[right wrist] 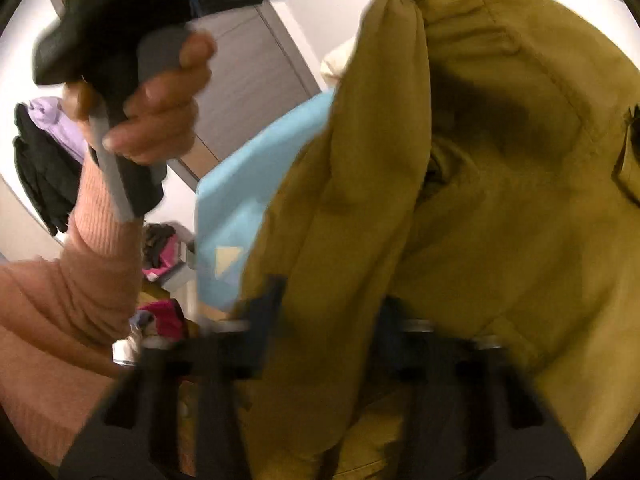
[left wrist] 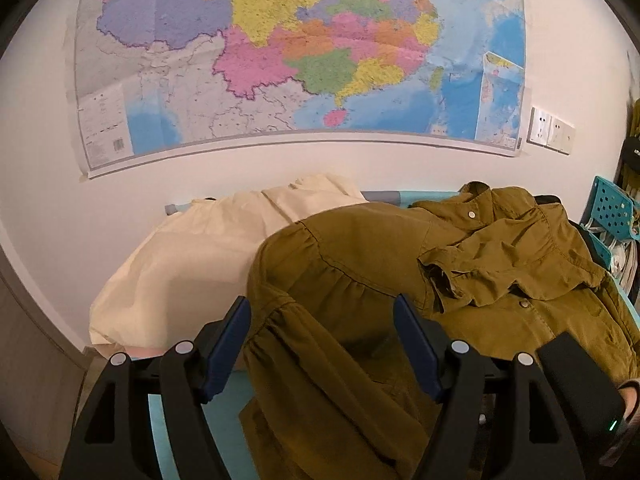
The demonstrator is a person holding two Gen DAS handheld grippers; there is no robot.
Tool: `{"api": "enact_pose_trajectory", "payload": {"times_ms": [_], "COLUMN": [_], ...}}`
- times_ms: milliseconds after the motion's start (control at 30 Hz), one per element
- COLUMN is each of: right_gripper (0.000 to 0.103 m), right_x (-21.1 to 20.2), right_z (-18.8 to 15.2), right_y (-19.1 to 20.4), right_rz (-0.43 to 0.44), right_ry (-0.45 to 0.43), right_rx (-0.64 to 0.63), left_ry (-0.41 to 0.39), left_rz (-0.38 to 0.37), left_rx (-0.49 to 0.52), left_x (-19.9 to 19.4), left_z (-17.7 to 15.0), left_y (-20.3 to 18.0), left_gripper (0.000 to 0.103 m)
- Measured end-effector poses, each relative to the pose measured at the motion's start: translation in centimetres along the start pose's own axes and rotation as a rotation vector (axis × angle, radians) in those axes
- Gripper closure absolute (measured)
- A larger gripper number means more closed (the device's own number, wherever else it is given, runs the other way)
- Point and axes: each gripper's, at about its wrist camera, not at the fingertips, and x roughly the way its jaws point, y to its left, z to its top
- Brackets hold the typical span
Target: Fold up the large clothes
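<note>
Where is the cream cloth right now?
In the left wrist view, the cream cloth lies left of centre on the blue table, just below the wall map, with the olive jacket overlapping its right edge.

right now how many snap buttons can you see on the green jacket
2. One snap button sits just below the collar; the other is lower on the front, under the folded flap. More may be hidden in the folds of the green jacket.

I see one olive-brown garment (left wrist: 360, 264), snap-buttoned and gathered at the seams, lying crumpled on the light blue surface (left wrist: 224, 412), a sleeve draped over the near edge.
</note>
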Motion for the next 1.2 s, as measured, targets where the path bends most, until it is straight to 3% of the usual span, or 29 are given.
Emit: {"api": "enact_pose_trajectory", "payload": {"times_ms": [200,333,467,633,800,900,967,1000,1033,1133,1167,1200], "right_gripper": [0.099,0.099,0.099,0.099,0.097,0.089,0.057,0.051,0.036,0.027,0.023,0.021], "right_x": [-10.9,-21.4,-28.7,-32.4,-30.0,-28.3,-28.1,-28.6,-29.5,-30.5,-30.9,-31.1], "right_z": [2.4,2.7,1.9,-1.1,-4.5,-5.0,-5.6,-6.0,-6.5,-8.4,-9.3,-10.0], "right_y": [0.6,-0.7,-3.6,-9.1,-15.5,-16.9,-17.0,-16.9,-17.1,-15.8,-15.6,-15.4], "right_rz": [-0.033,-0.205,-0.443,-0.687,-0.68,-0.704,-0.71,-0.706,-0.687,-0.684,-0.682,-0.684], "right_ry": [-0.177,-0.279,-0.266,-0.166,-0.095,-0.115,-0.155,-0.182,-0.213,-0.252,-0.257,-0.262], "right_rx": [-0.033,-0.046,0.003,0.153,0.281,0.3,0.33,0.339,0.343,0.331,0.332,0.336], "left_ry": [-0.084,-0.149,-0.141,-0.02,0.118,0.187,0.225,0.246,0.256,0.24,0.234,0.235], "left_rz": [-0.088,-0.121,-0.124,-0.157,-0.173,-0.126,-0.103,-0.107,-0.104,-0.053,-0.016,-0.026], "left_rx": [-0.066,-0.067,-0.04,-0.014,0.05,0.107,0.118,0.119,0.112,0.128,0.115,0.092], "left_x": [-3.2,-5.0,-4.1,0.8,6.5,9.6,11.1,11.9,12.4,12.8,12.9,12.8], "left_z": [1.2,2.1,2.3,1.4,0.4,0.0,-0.2,-0.3,-0.3,-0.4,-0.2,-0.1], "left_y": [1.4,1.1,-0.2,-2.6,-6.7,-8.8,-9.2,-9.4,-9.5,-9.6,-9.2,-8.8], "left_gripper": [0.032,0.032,0.031,0.031,0.031,0.031,0.03,0.03,0.031,0.058,0.079,0.094]}}
